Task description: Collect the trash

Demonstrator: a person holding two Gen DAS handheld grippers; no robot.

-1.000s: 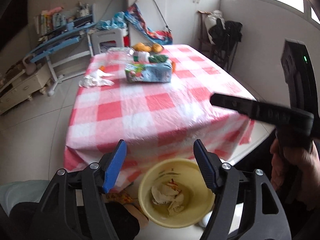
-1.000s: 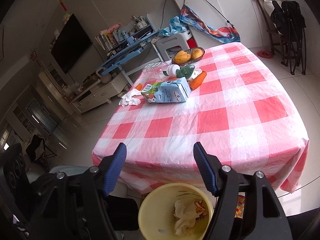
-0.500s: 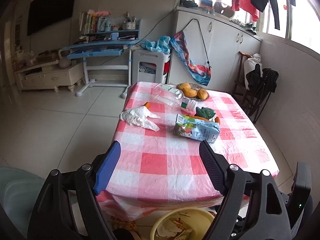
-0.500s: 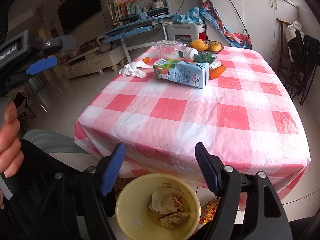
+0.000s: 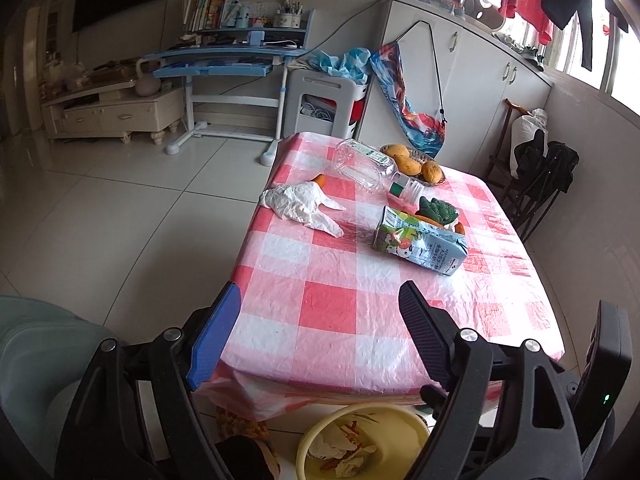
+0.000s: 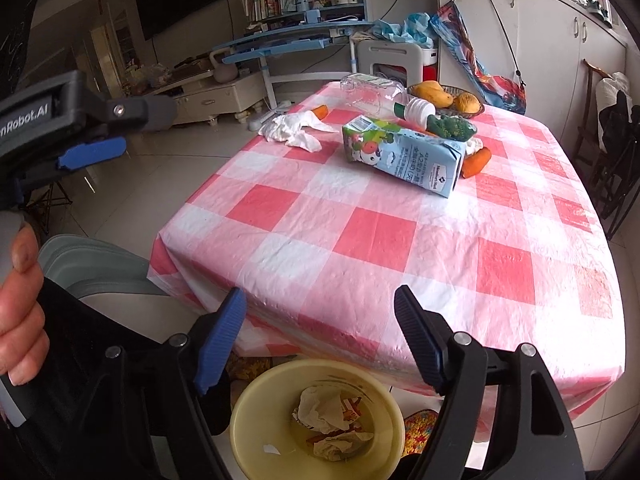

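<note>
A red-checked table bears a blue milk carton lying on its side, a crumpled white glove and a clear plastic bottle. Below the near table edge stands a yellow bin with crumpled paper in it. My left gripper hangs open over the near table edge, empty. Above the bin, my right gripper has its jaws opening with nothing between them. The left gripper also shows at the left of the right wrist view.
A basket of mangoes, a green vegetable and a carrot lie behind the carton. A grey-green chair stands at the near left, dark folding chairs at the right. A hand holds the left gripper.
Both views have rolled and swung up from the bin onto the table top. Both pairs of jaws stand wider. The right gripper has slid to the right edge of the left view.
</note>
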